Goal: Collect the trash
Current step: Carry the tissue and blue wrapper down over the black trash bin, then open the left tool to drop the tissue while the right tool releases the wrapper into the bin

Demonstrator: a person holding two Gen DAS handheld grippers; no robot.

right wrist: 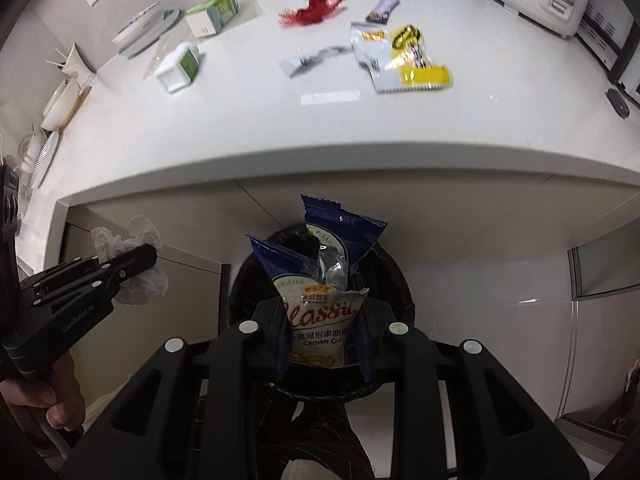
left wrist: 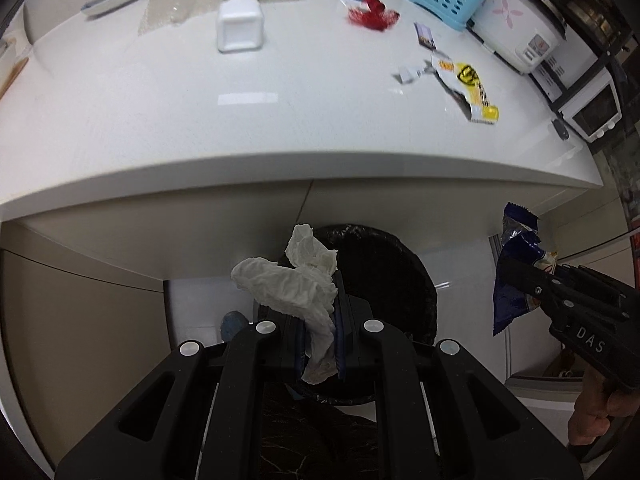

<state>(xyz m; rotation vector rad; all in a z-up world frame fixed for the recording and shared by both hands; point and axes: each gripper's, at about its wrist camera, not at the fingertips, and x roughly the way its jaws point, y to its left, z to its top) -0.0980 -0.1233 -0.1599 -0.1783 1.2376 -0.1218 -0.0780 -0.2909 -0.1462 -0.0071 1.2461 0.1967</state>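
A: Both loads are off the tabletop [left wrist: 160, 128] and hanging in front of it, near its front edge. The left gripper [left wrist: 320, 312] has its fingers closed tight on a crumpled white tissue [left wrist: 288, 280]; the right gripper [right wrist: 324, 320] is pinched on a blue cookie wrapper [right wrist: 320, 280]. Below them sits the black-lined bin [left wrist: 384, 272].

B: So what could spoil the drop?

A: Alignment, mainly. In the left wrist view the tissue hangs over the bin's left rim, not its middle. Let go there and I'd guess it drifts to the floor, being so light.

B: And the wrapper?

A: From the right wrist view it looks centred over the bin's mouth, but in the other view it appears off to the right of the bin. I can't tell which is true. It's also a stiff, crinkly foil; it may cling to a finger pad rather than fall cleanly.

B: Could the two tools knock together?

A: They're apart now, but both aiming for one opening brings them close. A bump could shake something loose early.

B: Anything left behind?

A: Plenty on the tabletop: a yellow snack wrapper [right wrist: 404, 60] at the right, a red shredded scrap [right wrist: 312, 10] farther back, a small purple wrapper [right wrist: 382, 10] and a torn silver strip [right wrist: 308, 62]. Task is far from done, I'd judge.
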